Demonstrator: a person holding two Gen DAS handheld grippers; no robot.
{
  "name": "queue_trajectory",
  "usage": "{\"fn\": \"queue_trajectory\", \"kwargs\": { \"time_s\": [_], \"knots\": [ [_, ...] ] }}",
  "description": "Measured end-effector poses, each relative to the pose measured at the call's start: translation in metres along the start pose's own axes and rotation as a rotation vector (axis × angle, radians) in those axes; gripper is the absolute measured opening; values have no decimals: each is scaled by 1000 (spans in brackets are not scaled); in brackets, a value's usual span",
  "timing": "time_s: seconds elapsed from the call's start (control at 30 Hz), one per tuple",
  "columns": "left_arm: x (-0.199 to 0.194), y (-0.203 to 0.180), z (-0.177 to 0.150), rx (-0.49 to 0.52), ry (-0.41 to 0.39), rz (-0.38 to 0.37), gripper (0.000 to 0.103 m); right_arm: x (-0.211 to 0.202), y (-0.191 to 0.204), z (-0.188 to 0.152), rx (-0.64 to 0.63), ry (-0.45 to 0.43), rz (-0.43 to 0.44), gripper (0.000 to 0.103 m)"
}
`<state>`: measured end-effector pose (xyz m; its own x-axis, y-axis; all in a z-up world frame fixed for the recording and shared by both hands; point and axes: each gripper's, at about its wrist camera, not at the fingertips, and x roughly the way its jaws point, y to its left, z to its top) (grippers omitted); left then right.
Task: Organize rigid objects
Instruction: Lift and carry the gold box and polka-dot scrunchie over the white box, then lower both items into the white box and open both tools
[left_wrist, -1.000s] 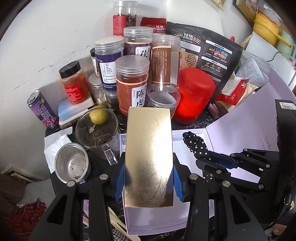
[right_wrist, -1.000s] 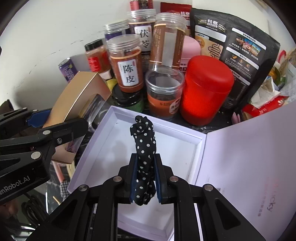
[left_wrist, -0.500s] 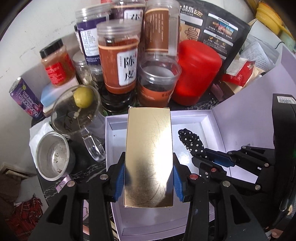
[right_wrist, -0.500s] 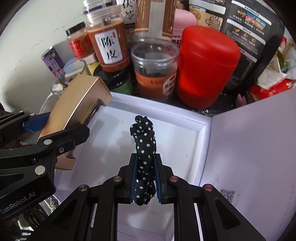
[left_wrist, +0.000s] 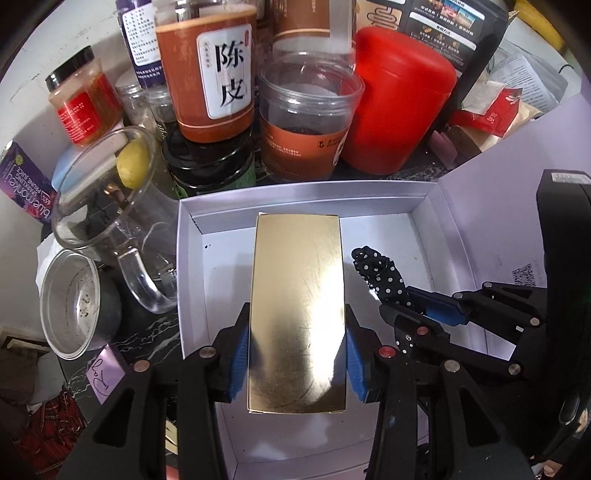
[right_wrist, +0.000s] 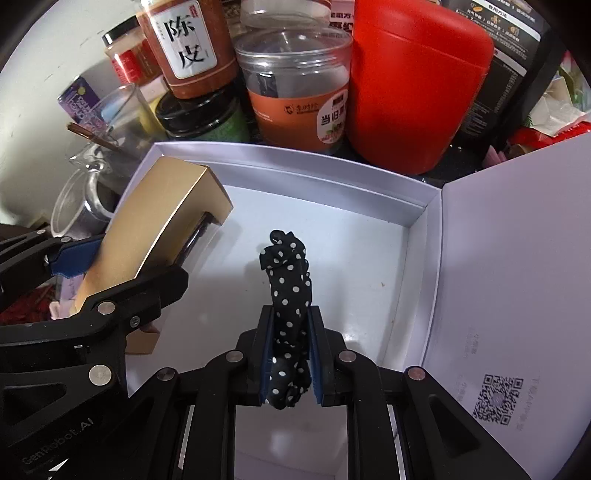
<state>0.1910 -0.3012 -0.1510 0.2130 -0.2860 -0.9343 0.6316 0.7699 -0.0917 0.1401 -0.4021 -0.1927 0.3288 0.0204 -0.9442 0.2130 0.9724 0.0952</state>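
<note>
My left gripper (left_wrist: 297, 360) is shut on a gold box (left_wrist: 298, 310) and holds it low over the left half of an open white box (left_wrist: 306, 194). The gold box also shows in the right wrist view (right_wrist: 159, 229). My right gripper (right_wrist: 288, 354) is shut on a black polka-dot scrunchie (right_wrist: 286, 288) and holds it above the white box's floor (right_wrist: 351, 251). The scrunchie also shows right of the gold box in the left wrist view (left_wrist: 380, 273). I cannot tell whether the gold box touches the floor.
The white box's lid (right_wrist: 517, 266) stands open at the right. Behind the box stand a red canister (left_wrist: 399, 110), several jars (left_wrist: 306, 118) and a black pouch (left_wrist: 443, 22). A glass mug (left_wrist: 107, 199) and a metal cup (left_wrist: 70, 302) stand at the left.
Both grippers moved forward and down over the white box. The gold box went from in front of the box's edge to inside its left half. The scrunchie came lower too.
</note>
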Motion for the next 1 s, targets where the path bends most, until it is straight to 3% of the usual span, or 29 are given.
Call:
{"fn": "queue_trajectory", "kwargs": {
  "time_s": [0.5,1.0],
  "knots": [
    [34,7,4,-25,50,-13,44,35,2,1,13,34,-20,17],
    [46,6,4,-16,43,63,44,44,4,2,26,45,-38,18]
  ]
}}
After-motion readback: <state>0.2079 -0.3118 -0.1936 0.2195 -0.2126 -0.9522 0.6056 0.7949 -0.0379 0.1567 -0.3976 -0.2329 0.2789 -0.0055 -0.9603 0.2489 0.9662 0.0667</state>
